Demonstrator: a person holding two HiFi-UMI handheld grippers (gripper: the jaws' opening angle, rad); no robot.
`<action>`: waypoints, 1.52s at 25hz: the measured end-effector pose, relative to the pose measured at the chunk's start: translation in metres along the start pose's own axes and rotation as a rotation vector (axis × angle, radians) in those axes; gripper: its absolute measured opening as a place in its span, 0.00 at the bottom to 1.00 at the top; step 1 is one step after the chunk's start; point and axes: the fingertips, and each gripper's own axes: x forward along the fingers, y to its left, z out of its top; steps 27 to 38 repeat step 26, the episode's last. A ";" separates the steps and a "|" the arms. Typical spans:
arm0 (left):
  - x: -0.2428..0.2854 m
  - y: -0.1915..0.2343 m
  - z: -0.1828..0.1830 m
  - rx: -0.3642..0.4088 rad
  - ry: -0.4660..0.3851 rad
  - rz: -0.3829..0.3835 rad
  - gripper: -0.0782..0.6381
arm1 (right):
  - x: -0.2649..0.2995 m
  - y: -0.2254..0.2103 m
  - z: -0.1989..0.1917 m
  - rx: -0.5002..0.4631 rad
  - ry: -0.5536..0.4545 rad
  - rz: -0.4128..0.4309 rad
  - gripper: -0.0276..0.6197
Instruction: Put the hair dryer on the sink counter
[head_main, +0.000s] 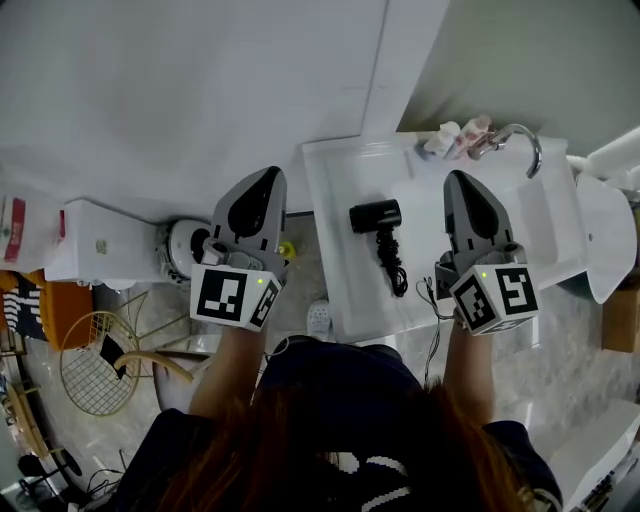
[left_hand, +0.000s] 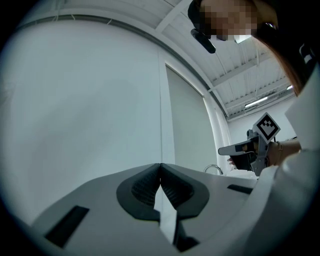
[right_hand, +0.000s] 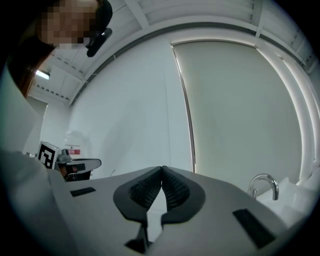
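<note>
A black hair dryer (head_main: 375, 216) lies on the white sink counter (head_main: 335, 190), its black cord (head_main: 394, 266) bunched toward the front edge. My left gripper (head_main: 269, 176) hovers left of the counter, off its edge, shut with nothing in it; in the left gripper view its jaws meet tip to tip (left_hand: 160, 167). My right gripper (head_main: 459, 179) hangs above the counter just right of the hair dryer, apart from it. The right gripper view shows that one (right_hand: 161, 170) shut and holding nothing.
A chrome faucet (head_main: 516, 140) and small bottles (head_main: 455, 135) stand at the counter's back right. A white fixture (head_main: 606, 235) lies to the right. On the left are a white cabinet (head_main: 100, 240), a round device (head_main: 185, 246) and a wire basket (head_main: 92, 362).
</note>
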 end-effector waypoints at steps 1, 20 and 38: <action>0.000 -0.001 0.006 0.004 -0.011 -0.002 0.13 | -0.003 0.003 0.009 -0.006 -0.026 0.004 0.06; -0.010 -0.012 0.027 0.022 -0.039 -0.012 0.13 | -0.025 0.027 0.035 -0.013 -0.074 0.028 0.06; -0.014 -0.016 0.024 0.018 -0.042 -0.027 0.13 | -0.025 0.030 0.025 0.026 -0.053 0.049 0.06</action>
